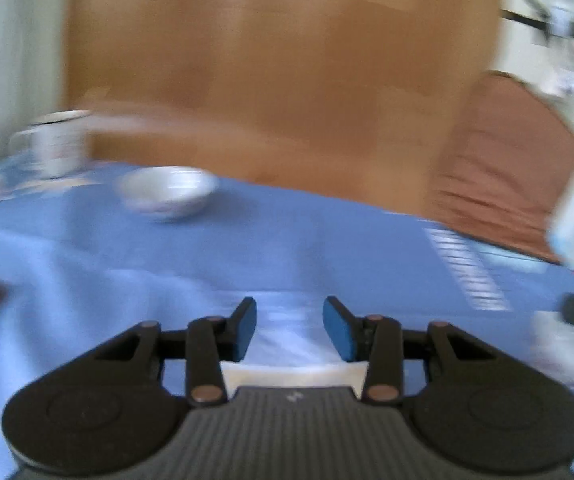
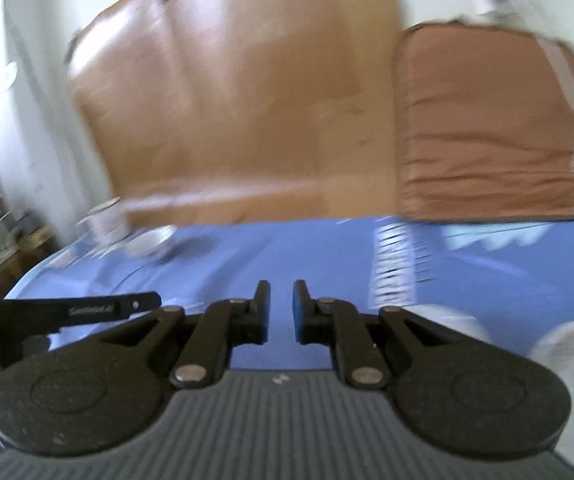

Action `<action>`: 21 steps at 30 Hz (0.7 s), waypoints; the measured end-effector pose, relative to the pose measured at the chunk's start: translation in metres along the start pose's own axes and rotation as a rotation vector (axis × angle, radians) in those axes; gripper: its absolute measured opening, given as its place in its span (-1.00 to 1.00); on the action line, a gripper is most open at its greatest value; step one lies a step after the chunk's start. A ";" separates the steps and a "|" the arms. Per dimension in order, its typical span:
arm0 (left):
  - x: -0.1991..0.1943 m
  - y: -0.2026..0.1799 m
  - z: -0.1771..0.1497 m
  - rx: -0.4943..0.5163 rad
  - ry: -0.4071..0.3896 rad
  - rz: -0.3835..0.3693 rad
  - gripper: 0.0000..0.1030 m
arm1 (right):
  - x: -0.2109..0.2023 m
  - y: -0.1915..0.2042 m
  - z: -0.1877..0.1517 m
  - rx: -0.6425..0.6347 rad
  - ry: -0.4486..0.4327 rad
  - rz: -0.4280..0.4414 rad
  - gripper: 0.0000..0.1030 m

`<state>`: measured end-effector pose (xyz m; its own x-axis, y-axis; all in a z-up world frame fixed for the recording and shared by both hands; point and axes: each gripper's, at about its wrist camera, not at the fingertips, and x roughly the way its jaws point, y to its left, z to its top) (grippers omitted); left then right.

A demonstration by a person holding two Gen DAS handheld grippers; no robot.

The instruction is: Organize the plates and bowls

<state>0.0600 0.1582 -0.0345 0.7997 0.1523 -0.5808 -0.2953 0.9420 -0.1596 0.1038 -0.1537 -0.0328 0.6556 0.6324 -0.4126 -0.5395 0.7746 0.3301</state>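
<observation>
A small white bowl (image 1: 167, 194) sits on the blue tablecloth (image 1: 287, 248) at the far left, with a white mug (image 1: 57, 142) behind it. Both also show in the right wrist view, the bowl (image 2: 151, 244) and the mug (image 2: 105, 216) at the far left edge. My left gripper (image 1: 290, 322) is open and empty, low over the cloth, well short of the bowl. My right gripper (image 2: 281, 308) has its jaws a narrow gap apart with nothing between them. White dishes (image 2: 571, 360) lie at its lower right, blurred.
A wooden board (image 1: 287, 80) and a brown cushioned chair (image 1: 503, 168) stand behind the table's far edge. The left gripper's body (image 2: 75, 308) shows at the left of the right wrist view. Both views are motion-blurred.
</observation>
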 end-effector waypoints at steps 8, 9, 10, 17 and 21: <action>0.011 0.108 -0.013 -0.163 -0.021 0.157 -0.27 | 0.107 0.061 0.028 0.129 0.210 0.181 -0.51; 0.010 0.107 -0.013 -0.173 -0.038 0.143 -0.27 | 0.120 0.066 0.032 0.152 0.224 0.188 -0.31; 0.008 0.107 -0.014 -0.171 -0.062 0.137 -0.27 | 0.139 0.072 0.035 0.191 0.244 0.196 -0.25; 0.000 0.111 -0.015 -0.198 -0.111 0.118 -0.29 | 0.239 0.105 0.051 0.337 0.337 0.160 -0.23; -0.001 0.115 -0.015 -0.218 -0.115 0.101 -0.29 | 0.267 0.111 0.060 0.336 0.331 0.120 -0.23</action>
<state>0.0169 0.2620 -0.0646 0.8111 0.2869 -0.5098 -0.4722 0.8355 -0.2811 0.2507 0.1015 -0.0560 0.3661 0.7237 -0.5850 -0.3650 0.6899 0.6251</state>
